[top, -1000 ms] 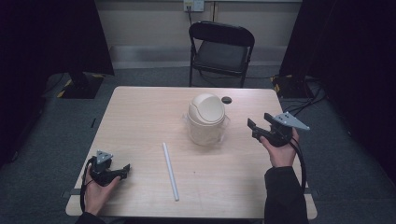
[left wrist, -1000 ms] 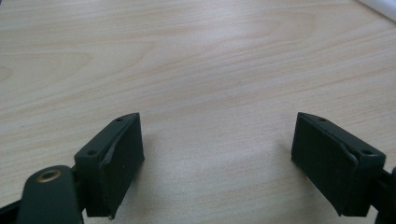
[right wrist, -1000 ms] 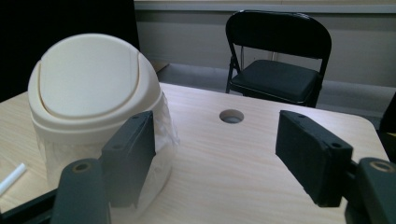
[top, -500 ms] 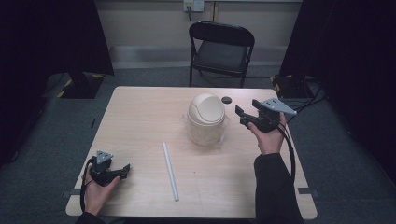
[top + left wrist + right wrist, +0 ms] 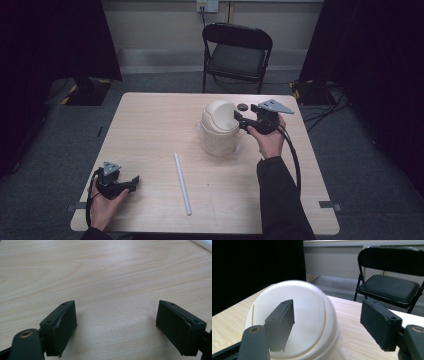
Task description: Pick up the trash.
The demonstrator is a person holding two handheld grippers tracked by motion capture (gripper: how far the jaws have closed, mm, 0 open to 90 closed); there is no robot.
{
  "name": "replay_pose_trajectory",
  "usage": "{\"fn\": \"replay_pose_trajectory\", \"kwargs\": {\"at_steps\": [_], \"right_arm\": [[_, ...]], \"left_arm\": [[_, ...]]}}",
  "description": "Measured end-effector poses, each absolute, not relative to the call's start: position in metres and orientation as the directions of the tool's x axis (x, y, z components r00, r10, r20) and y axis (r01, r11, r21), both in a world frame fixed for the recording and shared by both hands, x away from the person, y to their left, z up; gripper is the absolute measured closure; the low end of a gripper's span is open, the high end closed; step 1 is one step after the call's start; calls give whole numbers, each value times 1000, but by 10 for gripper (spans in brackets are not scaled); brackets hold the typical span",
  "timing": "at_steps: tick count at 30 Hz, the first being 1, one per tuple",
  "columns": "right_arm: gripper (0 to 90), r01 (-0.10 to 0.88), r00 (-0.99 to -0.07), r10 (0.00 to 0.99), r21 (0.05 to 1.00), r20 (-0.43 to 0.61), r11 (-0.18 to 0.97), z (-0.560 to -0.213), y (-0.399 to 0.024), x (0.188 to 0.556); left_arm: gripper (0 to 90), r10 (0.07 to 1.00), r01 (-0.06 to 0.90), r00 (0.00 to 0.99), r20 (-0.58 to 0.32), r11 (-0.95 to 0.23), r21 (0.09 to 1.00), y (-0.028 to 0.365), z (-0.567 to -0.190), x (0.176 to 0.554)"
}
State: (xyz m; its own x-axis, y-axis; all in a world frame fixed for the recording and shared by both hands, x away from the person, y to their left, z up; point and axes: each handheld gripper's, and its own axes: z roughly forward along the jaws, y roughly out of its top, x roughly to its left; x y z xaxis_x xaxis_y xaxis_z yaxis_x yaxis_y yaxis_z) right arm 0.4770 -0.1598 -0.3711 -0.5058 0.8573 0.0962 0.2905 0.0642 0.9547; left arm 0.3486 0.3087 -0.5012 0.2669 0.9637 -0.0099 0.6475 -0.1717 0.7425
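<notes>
A cream bin with a domed lid [image 5: 219, 128] stands upright near the middle of the wooden table [image 5: 150, 120]. My right gripper [image 5: 239, 119] is open right beside the dome's right side, jaws level with the lid; in the right gripper view the dome [image 5: 309, 322] bulges close between and behind the jaws, nothing clamped. A white tube [image 5: 182, 183] lies flat in front of the bin. My left gripper [image 5: 134, 181] rests open at the table's front left, its jaws [image 5: 117, 332] spread over bare wood.
A small dark round object [image 5: 243, 106] lies on the table behind the bin. A black folding chair [image 5: 238, 52] stands beyond the far edge. The right gripper's cable [image 5: 292, 160] trails back along the forearm.
My right gripper has moved left and slightly away from me, from the table's right side up to the bin's dome. The left gripper has stayed put.
</notes>
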Motion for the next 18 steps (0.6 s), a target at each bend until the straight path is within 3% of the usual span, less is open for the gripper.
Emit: {"fn": "replay_pose_trajectory", "kwargs": {"at_steps": [12, 18], "right_arm": [[266, 369, -497, 865, 919, 70, 138, -398, -146, 488], [269, 389, -495, 863, 913, 98, 120, -403, -145, 493]], "left_arm": [[163, 964, 647, 267, -10, -172, 743, 309, -501, 349], [163, 964, 647, 267, -10, -172, 742, 309, -501, 349]]}}
